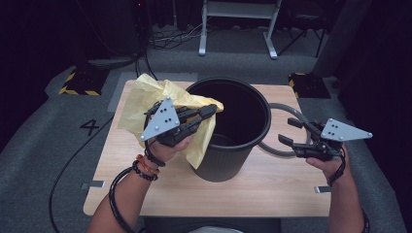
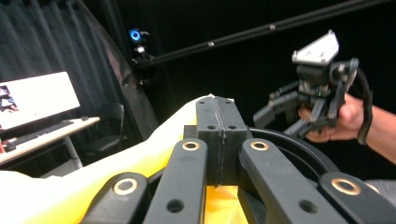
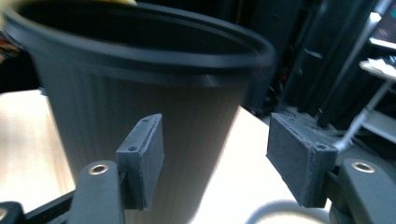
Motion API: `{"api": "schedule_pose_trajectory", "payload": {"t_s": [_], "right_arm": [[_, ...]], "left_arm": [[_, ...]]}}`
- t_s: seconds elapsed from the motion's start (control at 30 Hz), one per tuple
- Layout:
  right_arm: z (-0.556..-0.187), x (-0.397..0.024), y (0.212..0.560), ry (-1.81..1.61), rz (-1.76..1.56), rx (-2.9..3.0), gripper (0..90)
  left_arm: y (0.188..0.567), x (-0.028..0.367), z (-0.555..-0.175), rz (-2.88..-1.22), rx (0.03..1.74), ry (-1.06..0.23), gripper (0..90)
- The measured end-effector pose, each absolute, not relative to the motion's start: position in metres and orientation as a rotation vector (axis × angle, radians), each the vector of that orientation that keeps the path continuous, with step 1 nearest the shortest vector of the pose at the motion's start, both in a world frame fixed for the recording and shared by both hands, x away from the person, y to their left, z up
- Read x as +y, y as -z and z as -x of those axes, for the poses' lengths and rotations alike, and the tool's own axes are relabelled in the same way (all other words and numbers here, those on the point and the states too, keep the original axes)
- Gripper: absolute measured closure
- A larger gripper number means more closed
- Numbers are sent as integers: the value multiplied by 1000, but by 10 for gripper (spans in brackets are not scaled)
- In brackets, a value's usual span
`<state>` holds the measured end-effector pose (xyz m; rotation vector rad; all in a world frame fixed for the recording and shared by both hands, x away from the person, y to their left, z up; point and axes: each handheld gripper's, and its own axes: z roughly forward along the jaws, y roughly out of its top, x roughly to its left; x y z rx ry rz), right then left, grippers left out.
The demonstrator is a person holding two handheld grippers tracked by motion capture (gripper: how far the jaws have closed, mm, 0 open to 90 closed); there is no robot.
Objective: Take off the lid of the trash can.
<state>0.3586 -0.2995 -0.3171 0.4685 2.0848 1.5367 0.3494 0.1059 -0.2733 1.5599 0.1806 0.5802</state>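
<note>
The left gripper (image 1: 210, 110) is clamping its jaws on the yellow bag (image 1: 141, 99), draped over the black bin's (image 1: 243, 141) rim on the desk (image 1: 272, 189). The right gripper (image 1: 290, 132) is hovering beside the bin, jaws wide and empty. The bag is probably at risk of slipping outside the rim.

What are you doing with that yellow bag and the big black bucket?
A person is working at a wooden table with a gripper in each hand. The left gripper is shut on a yellow bag, holding its edge at the rim of the black bin, as if to line it. The right gripper is open and holds nothing, off to the bin's right. A grey ring lies on the table behind the bin.
</note>
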Motion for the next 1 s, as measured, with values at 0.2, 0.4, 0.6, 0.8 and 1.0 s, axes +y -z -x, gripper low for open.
{"api": "schedule_pose_trajectory", "payload": {"t_s": [0.2, 0.4, 0.6, 0.8, 1.0], "right_arm": [[-351, -264, 289, -1532, -311, 2100, 358], [-344, -230, 268, -1579, -150, 2133, 356], [-339, -199, 251, -1504, -60, 2155, 353], [-343, -176, 249, -1414, -47, 2189, 360], [-343, -163, 256, -1331, -22, 2199, 368]], "left_arm": [[272, 98, -352, -1607, 153, -556, 900], [272, 96, -353, -1642, 138, -551, 900], [273, 93, -352, -1669, 125, -540, 899], [272, 89, -347, -1700, 89, -529, 900], [272, 84, -344, -1736, 51, -488, 899]]}}
